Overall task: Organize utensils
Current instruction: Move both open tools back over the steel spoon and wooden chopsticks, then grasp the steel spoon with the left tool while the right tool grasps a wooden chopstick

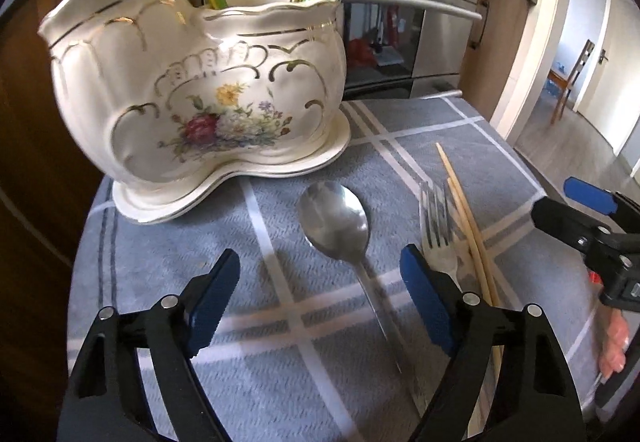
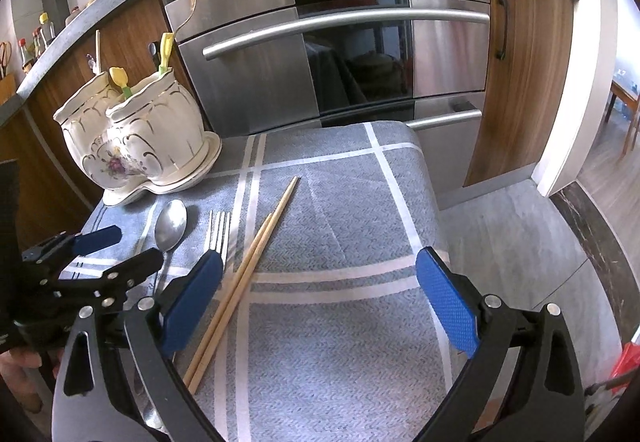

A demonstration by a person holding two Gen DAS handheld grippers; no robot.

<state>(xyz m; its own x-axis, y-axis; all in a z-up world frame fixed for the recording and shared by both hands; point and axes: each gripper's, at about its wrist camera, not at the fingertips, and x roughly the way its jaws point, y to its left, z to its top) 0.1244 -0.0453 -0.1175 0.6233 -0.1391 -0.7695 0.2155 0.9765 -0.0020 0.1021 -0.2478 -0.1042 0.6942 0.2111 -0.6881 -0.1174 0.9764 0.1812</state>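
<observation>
Lay open across the right half of the bench (image 2: pixel 344 202), cloth bare. Crowded on the left by spoon (image 2: pixel 171 224), fork (image 2: pixel 217 234) and chopsticks (image 2: pixel 248 274); blocked far left by the ceramic holder (image 2: pixel 132 138).

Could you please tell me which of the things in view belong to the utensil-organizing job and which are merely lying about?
Belonging to the job:
spoon
fork
chopsticks
ceramic holder, already holding some utensils
left gripper and right gripper, both open and empty

Just there:
checked cloth
oven
wooden chair
</observation>
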